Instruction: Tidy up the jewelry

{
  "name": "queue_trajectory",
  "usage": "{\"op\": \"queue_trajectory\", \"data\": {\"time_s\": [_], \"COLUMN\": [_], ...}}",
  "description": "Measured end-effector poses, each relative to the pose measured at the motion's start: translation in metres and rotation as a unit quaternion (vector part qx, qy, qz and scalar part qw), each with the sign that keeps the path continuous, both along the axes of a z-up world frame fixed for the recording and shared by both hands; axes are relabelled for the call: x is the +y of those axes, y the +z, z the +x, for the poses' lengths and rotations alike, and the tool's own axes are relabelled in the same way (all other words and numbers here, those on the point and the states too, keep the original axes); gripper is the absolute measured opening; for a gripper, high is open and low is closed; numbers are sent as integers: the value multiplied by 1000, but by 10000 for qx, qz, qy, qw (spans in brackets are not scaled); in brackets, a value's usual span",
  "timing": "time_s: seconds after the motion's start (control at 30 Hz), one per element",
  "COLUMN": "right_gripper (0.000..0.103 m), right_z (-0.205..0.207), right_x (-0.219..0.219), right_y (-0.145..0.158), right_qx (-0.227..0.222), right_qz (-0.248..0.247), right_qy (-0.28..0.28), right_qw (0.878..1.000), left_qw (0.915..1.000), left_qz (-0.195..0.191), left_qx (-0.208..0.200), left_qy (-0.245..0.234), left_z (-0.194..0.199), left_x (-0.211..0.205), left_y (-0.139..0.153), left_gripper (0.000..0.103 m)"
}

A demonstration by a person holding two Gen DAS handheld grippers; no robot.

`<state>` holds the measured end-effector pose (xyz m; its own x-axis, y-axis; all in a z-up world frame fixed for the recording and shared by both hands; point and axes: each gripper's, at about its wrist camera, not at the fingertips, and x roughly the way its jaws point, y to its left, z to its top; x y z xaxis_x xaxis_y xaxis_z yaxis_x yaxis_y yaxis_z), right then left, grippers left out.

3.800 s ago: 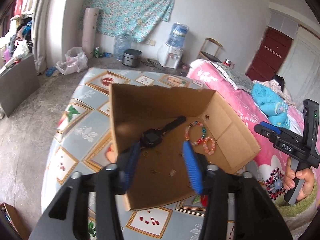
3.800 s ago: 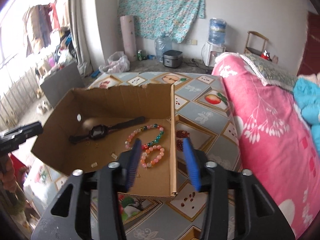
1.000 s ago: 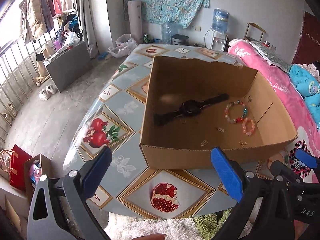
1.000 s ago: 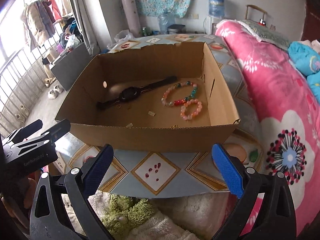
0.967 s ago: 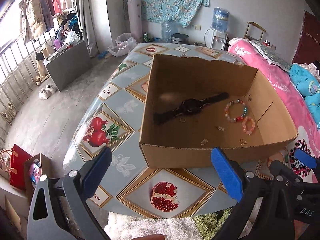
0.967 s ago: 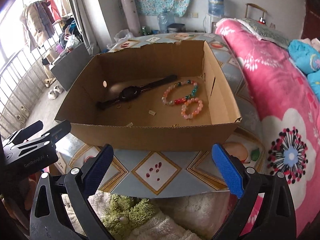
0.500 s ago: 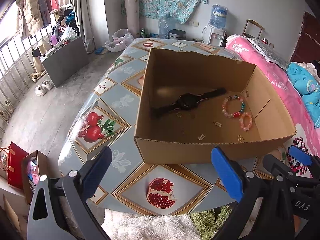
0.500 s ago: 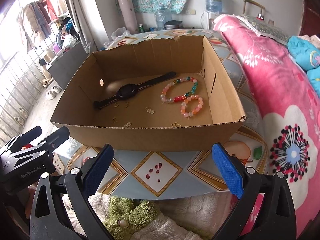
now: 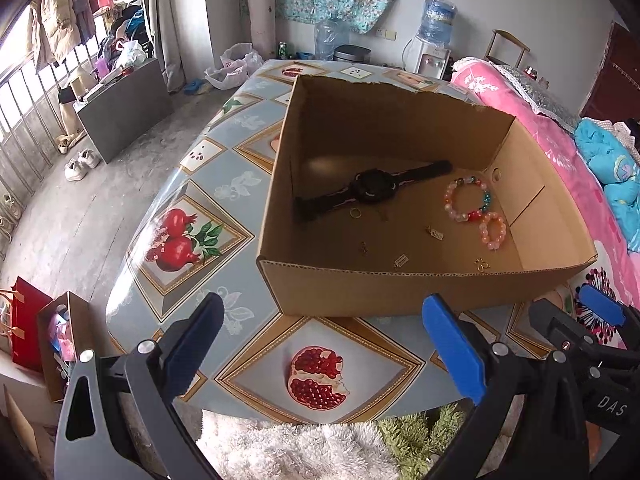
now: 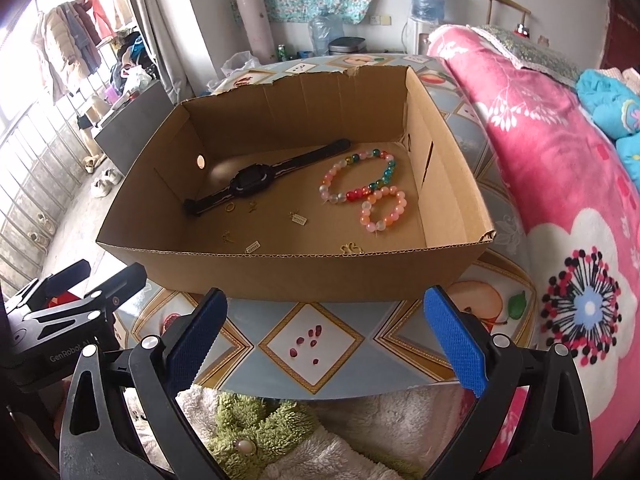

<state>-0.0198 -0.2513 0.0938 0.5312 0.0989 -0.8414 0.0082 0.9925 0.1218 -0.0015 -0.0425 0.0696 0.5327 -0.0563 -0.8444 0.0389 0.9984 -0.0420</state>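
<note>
Now both tongs (left point(image 9: 320, 348), right point(image 10: 326, 336)) gape wide and empty — bracelets point(image 10: 362, 182) lie well beyond, inside the box point(image 10: 304, 276).

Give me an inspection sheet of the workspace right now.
Surface: table with fruit-print cloth.
Job's things: open box holding a watch, a large bracelet, a small bracelet touching it, and small gold trinkets.
Clutter: nothing seen on the table.
Grippers: left gripper and right gripper both short of the box, jaws wide, empty.
Cables: nothing seen.
Surroundings: pink blanket, water dispenser.
</note>
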Motion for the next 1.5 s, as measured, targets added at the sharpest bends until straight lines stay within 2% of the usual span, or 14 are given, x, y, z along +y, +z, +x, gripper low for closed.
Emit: {"op": "queue_trajectory", "data": {"time_s": [0.37, 1.5], "right_gripper": [95, 95], "right_z": [3, 5], "right_x": [-2, -3], "right_y": [-6, -10], "right_qx": [93, 153], "right_qz": [79, 57], "right_qy": [-5, -4], "right_qw": [9999, 9999], "left_qw": [9997, 9997], "left_qz": [-9, 44], "left_qx": [236, 189], "left_qy": [-27, -142], "left_z": [3, 4], "left_x": [-2, -11], "left_y": [-10, -7], "left_gripper": [98, 98]}}
